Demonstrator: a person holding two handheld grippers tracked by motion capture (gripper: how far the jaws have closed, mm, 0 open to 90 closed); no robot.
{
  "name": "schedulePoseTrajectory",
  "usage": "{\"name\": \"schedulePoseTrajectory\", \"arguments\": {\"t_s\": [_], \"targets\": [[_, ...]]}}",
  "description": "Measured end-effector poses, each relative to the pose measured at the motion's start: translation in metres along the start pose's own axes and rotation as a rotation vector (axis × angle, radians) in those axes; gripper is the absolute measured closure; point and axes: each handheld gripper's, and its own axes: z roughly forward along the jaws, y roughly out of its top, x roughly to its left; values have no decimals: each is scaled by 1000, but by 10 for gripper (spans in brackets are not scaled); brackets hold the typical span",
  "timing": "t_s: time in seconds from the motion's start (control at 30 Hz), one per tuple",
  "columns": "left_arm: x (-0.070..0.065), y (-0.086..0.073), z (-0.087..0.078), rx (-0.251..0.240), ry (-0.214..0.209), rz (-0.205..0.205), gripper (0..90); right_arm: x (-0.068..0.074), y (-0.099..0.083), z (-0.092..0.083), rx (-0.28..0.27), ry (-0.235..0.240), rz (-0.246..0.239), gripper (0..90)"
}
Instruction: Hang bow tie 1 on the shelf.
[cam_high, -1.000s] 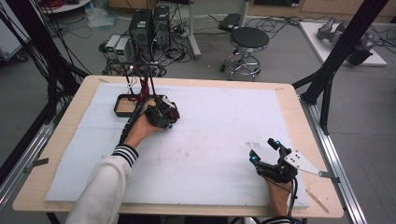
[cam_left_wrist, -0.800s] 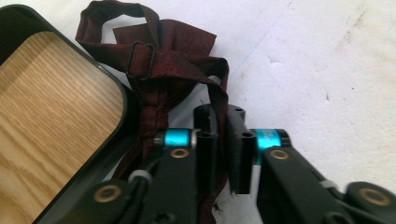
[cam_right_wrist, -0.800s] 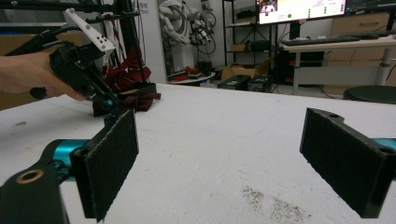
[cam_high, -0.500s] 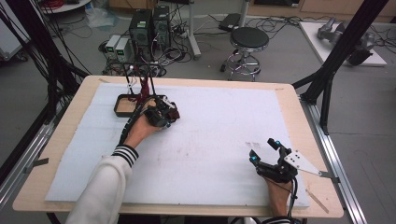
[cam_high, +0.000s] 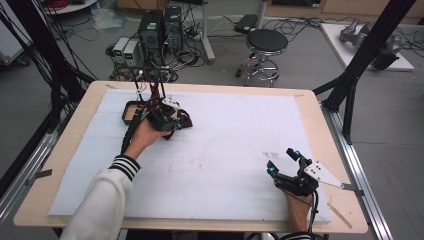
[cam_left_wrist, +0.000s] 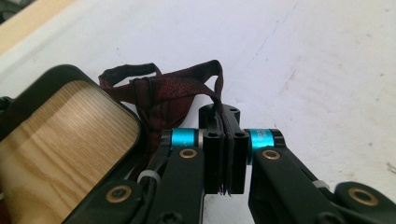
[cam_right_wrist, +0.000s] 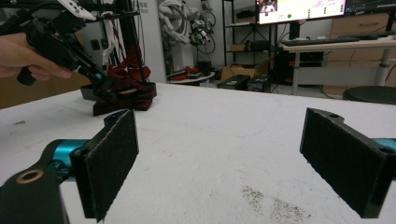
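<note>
A dark red fabric strap (cam_left_wrist: 173, 88) lies bunched against a black-rimmed wooden tray (cam_left_wrist: 70, 74) at the far left of the white mat. My left gripper (cam_left_wrist: 226, 140) is shut on a loop of that strap, the pads pressed flat together with the thin band between them. In the high view, the left gripper (cam_high: 176, 121) hovers just right of the tray (cam_high: 129, 111), with the strap (cam_high: 185, 119) at its tip. My right gripper (cam_high: 281, 160) rests at the near right of the mat, jaws wide open and nothing between them (cam_right_wrist: 233, 154). It looks across at the left gripper (cam_right_wrist: 100, 77) and the strap (cam_right_wrist: 123, 91).
A thin black rod stand (cam_high: 150, 82) rises behind the tray at the table's far left edge. The white mat (cam_high: 240, 130) covers most of the wooden table. A faint dark smudge (cam_right_wrist: 275, 203) marks the mat close to the right gripper.
The left gripper has lifted slightly with the strap in its jaws. The right gripper has stayed where it was.
</note>
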Motion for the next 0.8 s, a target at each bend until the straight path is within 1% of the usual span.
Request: {"name": "schedulePoseTrajectory", "arguments": {"t_s": [0.23,0.67,0.77,0.8], "targets": [[2,1,-14,-57,2,-14,879,0,0,0,1,0,-3,107],[4,11,-43,-137,12,-1,880,0,0,0,4,0,0,107],[5,13,-49,-147,18,3,879,0,0,0,3,0,2,107],[5,14,-51,-155,18,2,879,0,0,0,1,-1,-5,107]]}}
